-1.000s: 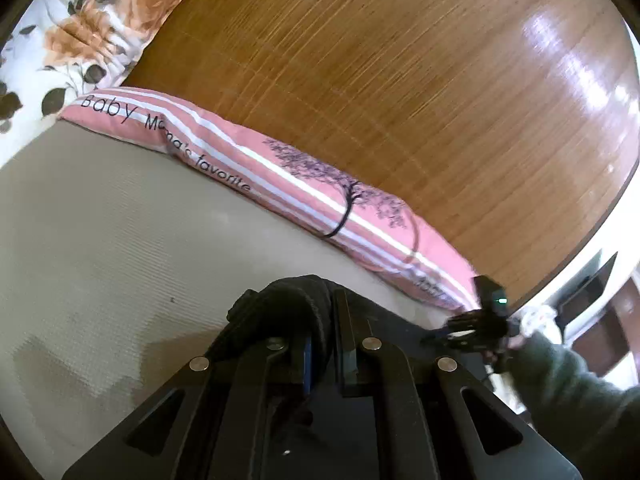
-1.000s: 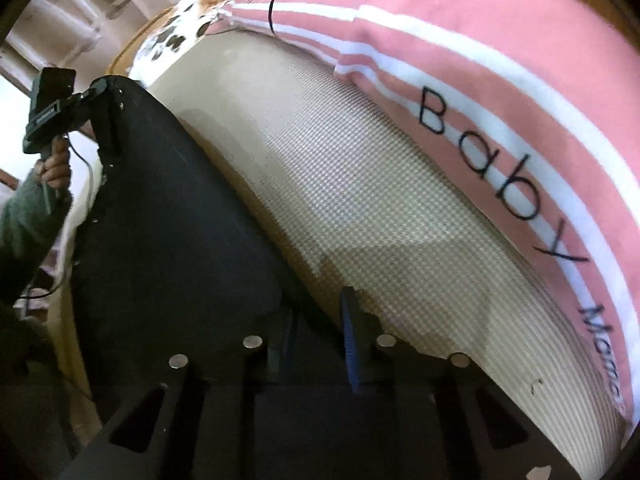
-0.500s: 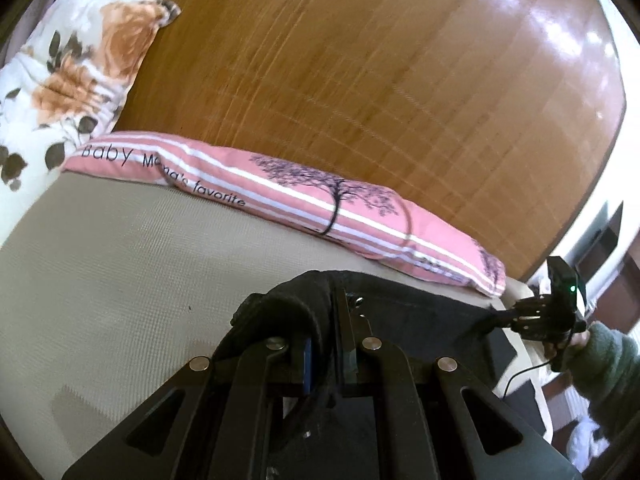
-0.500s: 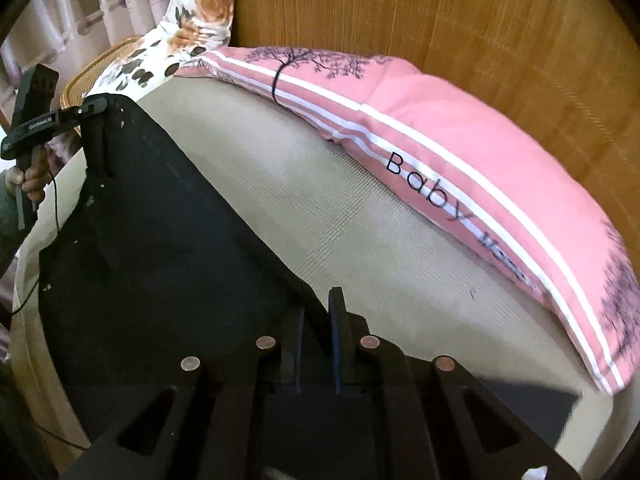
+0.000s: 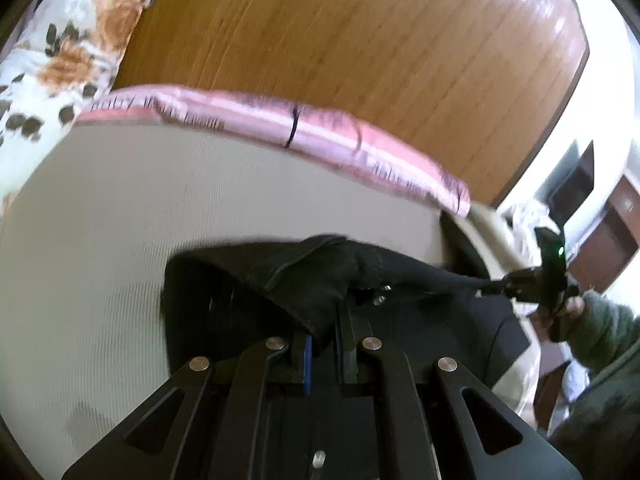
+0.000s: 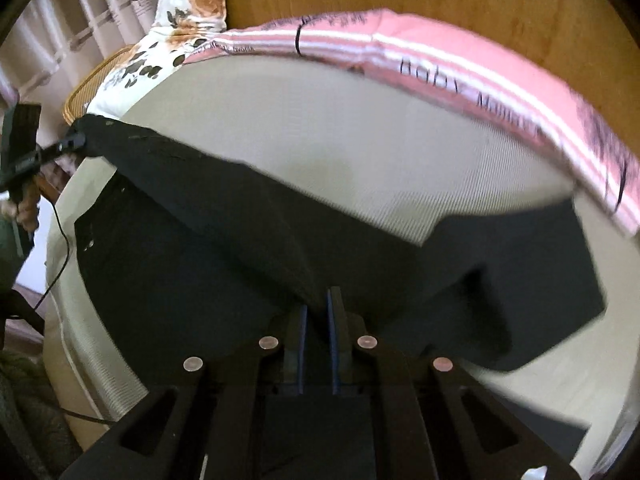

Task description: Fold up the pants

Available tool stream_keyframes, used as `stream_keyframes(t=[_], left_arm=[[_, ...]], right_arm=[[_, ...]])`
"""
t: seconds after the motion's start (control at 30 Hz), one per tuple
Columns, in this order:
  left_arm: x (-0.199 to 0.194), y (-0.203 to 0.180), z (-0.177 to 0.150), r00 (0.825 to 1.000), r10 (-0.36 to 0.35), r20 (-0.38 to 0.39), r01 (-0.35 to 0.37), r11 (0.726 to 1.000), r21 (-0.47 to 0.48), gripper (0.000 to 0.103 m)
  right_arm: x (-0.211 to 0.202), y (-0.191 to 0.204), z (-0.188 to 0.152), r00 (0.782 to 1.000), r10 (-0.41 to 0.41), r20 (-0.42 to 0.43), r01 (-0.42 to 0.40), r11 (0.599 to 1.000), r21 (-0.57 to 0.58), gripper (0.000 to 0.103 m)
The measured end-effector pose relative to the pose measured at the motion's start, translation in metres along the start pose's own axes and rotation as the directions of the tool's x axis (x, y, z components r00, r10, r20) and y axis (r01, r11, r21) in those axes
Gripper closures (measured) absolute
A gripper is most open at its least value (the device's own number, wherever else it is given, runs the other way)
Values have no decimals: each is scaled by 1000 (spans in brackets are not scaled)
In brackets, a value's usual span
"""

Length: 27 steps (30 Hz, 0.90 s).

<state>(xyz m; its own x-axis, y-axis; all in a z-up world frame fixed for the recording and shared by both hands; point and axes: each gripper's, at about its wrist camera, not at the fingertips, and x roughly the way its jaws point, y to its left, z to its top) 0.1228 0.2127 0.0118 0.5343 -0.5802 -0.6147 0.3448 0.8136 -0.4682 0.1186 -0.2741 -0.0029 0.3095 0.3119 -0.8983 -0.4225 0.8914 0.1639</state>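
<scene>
Black cloth fills the lower half of both wrist views: the pants (image 6: pixel 224 240) hang stretched between my two tools above the beige bed (image 6: pixel 360 152). My left hand-held gripper (image 5: pixel 326 332) has its jaws pinched down on a bunched edge of the fabric, which folds over the fingers (image 5: pixel 306 356) and hides their tips. My right hand-held gripper (image 6: pixel 316 304) is likewise clamped on the cloth, with only a narrow gap between its blue-lined pads, and the fabric rises out of that gap.

From the right wrist view, the pants run up and to the left as a taut band to the other tool, seen small at the far left edge. A second dark panel lies flat on the mattress to the right, near the pink striped pillow (image 6: pixel 460 64). Beside that pillow, at the head of the bed, sits a floral pillow (image 6: pixel 188 12) against the wooden headboard (image 5: pixel 360 40). In the left wrist view, the right tool shows at the far right, gripped by a hand in a green sleeve (image 5: pixel 600 328).
</scene>
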Motion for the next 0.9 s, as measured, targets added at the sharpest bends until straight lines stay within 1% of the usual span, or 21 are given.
stream_keyframes(t=[0.07, 0.13, 0.17, 0.23, 0.3, 0.37, 0.5, 0.53, 0.6, 0.63, 0.67, 0.7, 0.73, 0.77, 0.8, 0.87, 0.9], left_arm=[[3, 3, -15, 999, -2, -48, 1, 1000, -18, 94], [8, 5, -28, 995, 25, -100, -24, 1000, 6, 94], [12, 7, -36, 990, 48, -133, -47, 999, 16, 93], [20, 10, -45, 982, 57, -183, -56, 998, 14, 93], [29, 7, -53, 968, 103, -230, -90, 994, 65, 92], [36, 3, -61, 956, 140, -259, -120, 988, 95, 90], [37, -1, -58, 951, 171, -257, -147, 983, 109, 89], [36, -4, -58, 949, 182, -256, -157, 981, 114, 88], [35, -10, -57, 936, 232, -266, -202, 970, 134, 82], [33, -13, -58, 929, 253, -269, -221, 965, 144, 79], [29, -14, -58, 924, 273, -266, -240, 959, 151, 68], [24, -15, -58, 914, 309, -264, -276, 948, 156, 57], [17, -15, -59, 907, 333, -259, -302, 941, 153, 43], [10, -13, -60, 905, 343, -253, -314, 938, 147, 35], [4, -11, -60, 903, 350, -248, -325, 936, 136, 34], [-15, -9, -59, 903, 354, -242, -348, 935, 71, 34], [-24, -7, -58, 909, 344, -237, -348, 937, 27, 34]], right_arm=[[7, 5, -13, 1000, -2, -17, 2, 1000, 12, 97], [16, 10, -24, 999, -3, -34, 3, 1000, 18, 97], [18, 11, -28, 999, 1, -39, 0, 1000, 26, 97], [27, 14, -35, 998, -12, -55, 14, 1000, 28, 97], [35, 18, -40, 997, -42, -68, 44, 999, 20, 96], [42, 22, -41, 994, -73, -80, 74, 997, 11, 96], [48, 29, -40, 990, -119, -81, 120, 993, 11, 93], [48, 30, -40, 990, -121, -78, 123, 992, 22, 90], [45, 34, -40, 990, -119, -71, 122, 992, 36, 79], [42, 36, -41, 991, -118, -61, 121, 992, 44, 72], [39, 39, -42, 992, -116, -50, 118, 992, 46, 66], [35, 41, -42, 993, -113, -36, 115, 992, 47, 63], [30, 43, -43, 994, -110, -23, 111, 993, 50, 57], [24, 45, -45, 995, -105, -4, 105, 993, 59, 52], [19, 47, -47, 995, -100, 10, 99, 993, 67, 52], [9, 48, -51, 996, -84, 37, 80, 993, 89, 51], [4, 48, -53, 996, -75, 52, 69, 992, 105, 51]])
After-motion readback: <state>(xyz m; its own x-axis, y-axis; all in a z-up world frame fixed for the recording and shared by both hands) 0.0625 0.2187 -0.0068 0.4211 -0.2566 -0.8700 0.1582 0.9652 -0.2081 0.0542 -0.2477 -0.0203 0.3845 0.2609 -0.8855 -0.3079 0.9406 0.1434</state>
